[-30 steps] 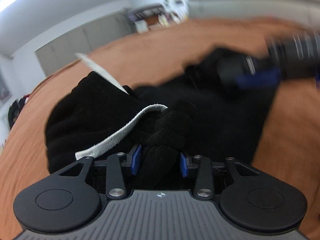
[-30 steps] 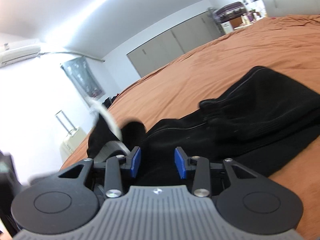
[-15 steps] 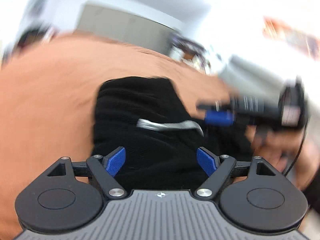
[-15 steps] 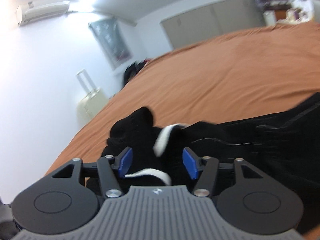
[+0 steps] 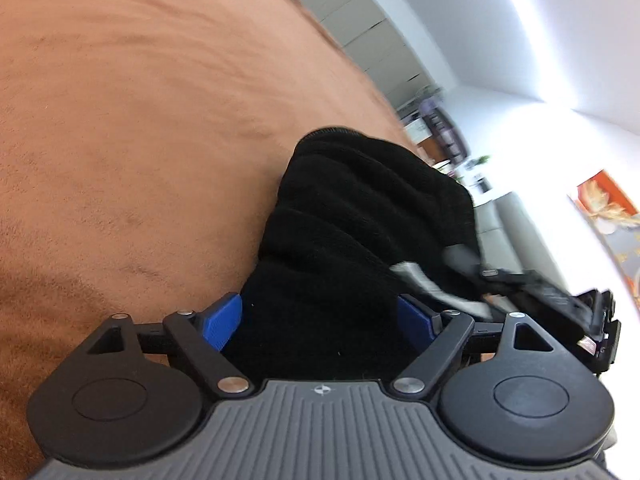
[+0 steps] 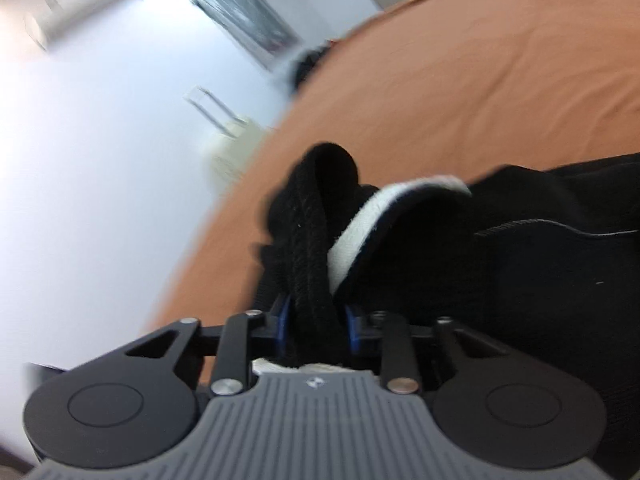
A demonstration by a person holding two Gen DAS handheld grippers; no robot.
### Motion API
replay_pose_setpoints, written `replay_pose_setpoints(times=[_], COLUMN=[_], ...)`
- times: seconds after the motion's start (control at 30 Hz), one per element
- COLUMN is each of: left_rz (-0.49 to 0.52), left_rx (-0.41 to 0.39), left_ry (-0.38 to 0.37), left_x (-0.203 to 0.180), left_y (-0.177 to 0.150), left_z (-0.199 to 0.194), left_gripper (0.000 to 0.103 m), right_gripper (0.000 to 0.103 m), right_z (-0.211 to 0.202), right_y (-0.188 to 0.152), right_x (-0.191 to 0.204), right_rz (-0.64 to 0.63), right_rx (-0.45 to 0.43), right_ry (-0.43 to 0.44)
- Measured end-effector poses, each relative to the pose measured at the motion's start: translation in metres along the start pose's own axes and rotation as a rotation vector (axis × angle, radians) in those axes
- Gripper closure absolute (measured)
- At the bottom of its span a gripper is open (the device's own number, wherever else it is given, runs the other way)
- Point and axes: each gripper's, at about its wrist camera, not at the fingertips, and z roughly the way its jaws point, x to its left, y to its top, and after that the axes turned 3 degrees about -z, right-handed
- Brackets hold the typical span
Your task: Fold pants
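Pinching black pants (image 6: 520, 280) waistband, right tongs (image 6: 316, 324) just closed.

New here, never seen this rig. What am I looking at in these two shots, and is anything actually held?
No robot arm here: a person carries one hand-held pair of tongs in each hand, and a fisheye camera on each looks forward along its two blue-padded fingers. The grey ribbed part at the bottom of each picture is the tool itself.

In the left view, the left tongs stand wide open. Black pants lie between the fingers on an orange bedspread, but the pads do not press on them. The blurred dark shape at the right edge is the right tongs.

In the right view, the right tongs have just been closing and now pinch a fold of the pants, beside a white strip of the garment.
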Motion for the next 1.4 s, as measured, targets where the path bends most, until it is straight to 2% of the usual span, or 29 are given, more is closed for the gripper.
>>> replay_pose_setpoints(times=[0.07,0.17,0.23,0.27,0.3,0.33,0.37,0.4,0.47,0.6,0.67,0.73,0.8,0.87,1.0,1.17,1.27,1.33,1.4], left_rz=[0.010,0.025,0.049,0.071,0.093,0.103,0.101,0.100,0.092,0.078,0.077,0.077,0.080,0.073,0.050,0.043,0.050,0.091,0.118], left_rx=[-0.010,0.040,0.098,0.122,0.137,0.147,0.145,0.137,0.135,0.141,0.136,0.131,0.131,0.137,0.152,0.164,0.169,0.164,0.164], left_ry=[-0.050,-0.052,-0.008,0.020,0.045,0.051,0.051,0.049,0.036,0.026,0.025,0.022,0.014,0.005,-0.016,-0.042,-0.047,-0.029,-0.002], left_x=[-0.004,-0.010,-0.013,-0.015,-0.016,-0.016,-0.015,-0.015,-0.012,-0.008,-0.006,-0.004,0.000,0.004,0.007,0.015,0.018,0.017,0.017], left_y=[-0.003,-0.008,-0.014,-0.017,-0.021,-0.024,-0.026,-0.026,-0.024,-0.022,-0.021,-0.021,-0.021,-0.021,-0.019,-0.016,-0.015,-0.017,-0.021], left_z=[-0.005,0.004,0.016,0.022,0.027,0.030,0.030,0.028,0.024,0.018,0.021,0.018,0.016,0.014,0.012,0.013,0.012,0.008,0.006], left_gripper=[0.009,0.009,0.010,0.010,0.010,0.010,0.010,0.010,0.011,0.012,0.012,0.012,0.012,0.013,0.015,0.018,0.027,0.050,0.058], right_gripper=[0.083,0.083,0.082,0.082,0.079,0.078,0.071,0.071,0.060,0.060,0.060,0.058,0.057,0.057,0.059,0.060,0.094,0.097,0.100], right_z=[-0.030,-0.058,-0.064,-0.063,-0.059,-0.053,-0.049,-0.049,-0.056,-0.069,-0.072,-0.067,-0.048,-0.021,0.044,0.105,0.137,0.136,0.133], right_y=[0.007,0.006,-0.002,-0.008,-0.015,-0.022,-0.027,-0.030,-0.026,0.000,0.014,0.031,0.049,0.063,0.079,0.080,0.082,0.079,0.088], right_x=[-0.001,-0.020,-0.044,-0.057,-0.065,-0.071,-0.071,-0.069,-0.054,0.006,0.032,0.052,0.066,0.078,0.093,0.100,0.083,0.085,0.087], right_rz=[0.068,0.166,0.241,0.276,0.285,0.258,0.214,0.171,0.103,-0.229,-0.375,-0.488,-0.572,-0.669,-0.794,-0.873,-0.857,-0.854,-0.801], right_rx=[-0.069,-0.146,-0.155,-0.140,-0.101,-0.050,-0.030,-0.034,-0.046,-0.092,-0.119,-0.115,-0.052,0.029,0.218,0.355,0.479,0.479,0.405], right_ry=[0.099,0.151,0.125,0.074,-0.014,-0.125,-0.196,-0.209,-0.249,-0.426,-0.455,-0.384,-0.288,-0.256,-0.265,-0.325,-0.382,-0.394,-0.407])
